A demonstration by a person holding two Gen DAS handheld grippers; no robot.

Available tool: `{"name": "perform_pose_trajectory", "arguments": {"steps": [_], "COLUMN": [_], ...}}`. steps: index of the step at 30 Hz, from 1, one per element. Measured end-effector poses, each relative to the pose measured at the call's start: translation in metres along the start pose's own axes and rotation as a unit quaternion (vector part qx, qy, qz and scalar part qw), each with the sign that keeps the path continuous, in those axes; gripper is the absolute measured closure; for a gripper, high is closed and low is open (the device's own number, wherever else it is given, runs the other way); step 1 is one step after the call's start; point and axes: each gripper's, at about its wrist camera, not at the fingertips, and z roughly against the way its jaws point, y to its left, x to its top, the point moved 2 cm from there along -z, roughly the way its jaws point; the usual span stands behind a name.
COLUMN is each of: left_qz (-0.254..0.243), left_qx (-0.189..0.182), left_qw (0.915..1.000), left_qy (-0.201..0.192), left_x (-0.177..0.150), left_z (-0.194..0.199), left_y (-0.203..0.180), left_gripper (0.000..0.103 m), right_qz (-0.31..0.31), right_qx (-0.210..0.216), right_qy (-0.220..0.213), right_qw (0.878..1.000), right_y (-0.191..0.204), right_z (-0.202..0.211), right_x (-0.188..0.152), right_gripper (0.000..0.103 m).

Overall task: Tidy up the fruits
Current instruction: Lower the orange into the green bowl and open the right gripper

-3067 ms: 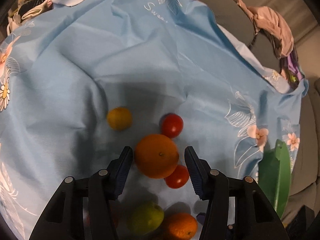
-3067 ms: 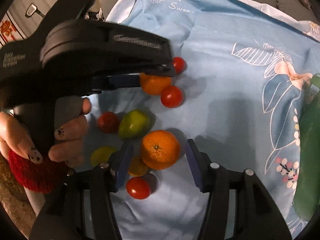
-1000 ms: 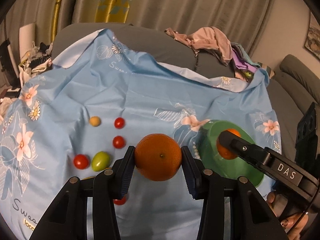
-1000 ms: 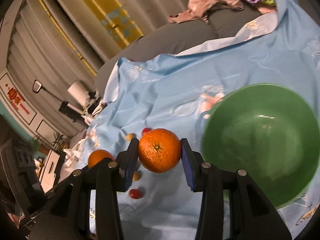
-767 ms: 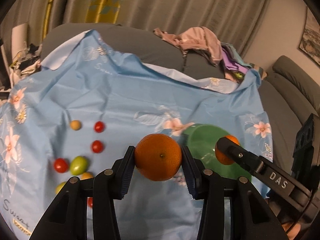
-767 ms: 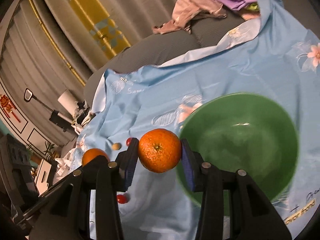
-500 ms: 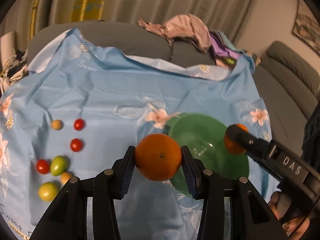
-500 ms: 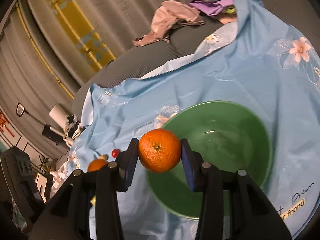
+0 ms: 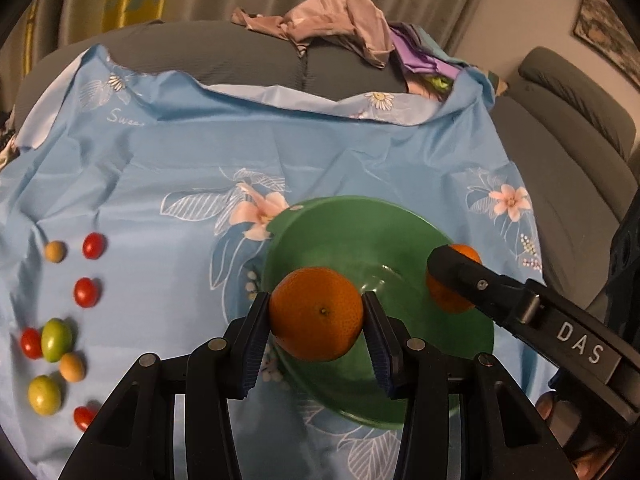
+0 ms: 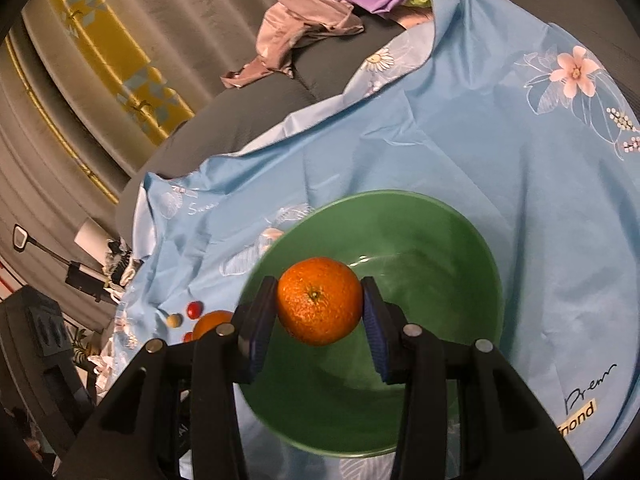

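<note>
Orange, round, pebbled citrus fruit sits clamped between the blue ribbed pads of my left gripper, pads pressing on both its sides, stem dimple facing the camera. It hangs above the near left part of the green glossy round bowl, not touching the bowl's surface.

Second orange citrus fruit, same kind, is pinched in my right gripper, pads tight against both flanks, green stem scar toward the lens. It hangs over the bowl's interior, near the left of centre in the right wrist view. From the left wrist view the same fruit shows behind the black finger of the right tool, above the bowl's right side.

Bowl rests on the light blue flower-printed cloth spread over a grey sofa. Bowl interior holds nothing that I can see.

Well apart, at the cloth's left edge in the left wrist view: small red cherry tomatoes, two green round fruits, and small tan-yellow ones, loose, some touching each other.

Pinkish crumpled garment lies on the sofa back beyond the cloth, purple fabric beside it. Pleated curtain with a yellow panel behind.
</note>
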Motion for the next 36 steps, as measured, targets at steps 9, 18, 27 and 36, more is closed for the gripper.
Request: {"name": "perform_pose_trajectory", "arguments": {"steps": [9, 18, 27, 36], "left_qz": [-0.008, -0.024, -0.03, -0.047], "left_qx": [0.001, -0.004, 0.007, 0.019], "left_qw": [0.9999, 0.9994, 0.9989, 0.998], "left_qy": [0.012, 0.026, 0.036, 0.039], "left_x": [0.0, -0.002, -0.004, -0.007], "left_z": [-0.019, -0.03, -0.04, -0.043], "left_y": [-0.011, -0.022, -0.022, -0.027], "left_gripper": [0.058, 0.058, 0.058, 0.057], "right_qz": [-0.006, -0.005, -0.002, 0.009], "right_qx": [-0.017, -0.036, -0.058, -0.078], "right_qy": [0.02, 0.028, 0.036, 0.04], "right_qw": [1.0, 0.999, 0.998, 0.996], "right_y": [-0.011, -0.015, -0.019, -0.018], "right_z": [-0.015, -0.025, -0.032, -0.035], "right_x": [0.001, 0.001, 0.0, -0.002], "right_gripper": [0.061, 0.06, 0.06, 0.06]}}
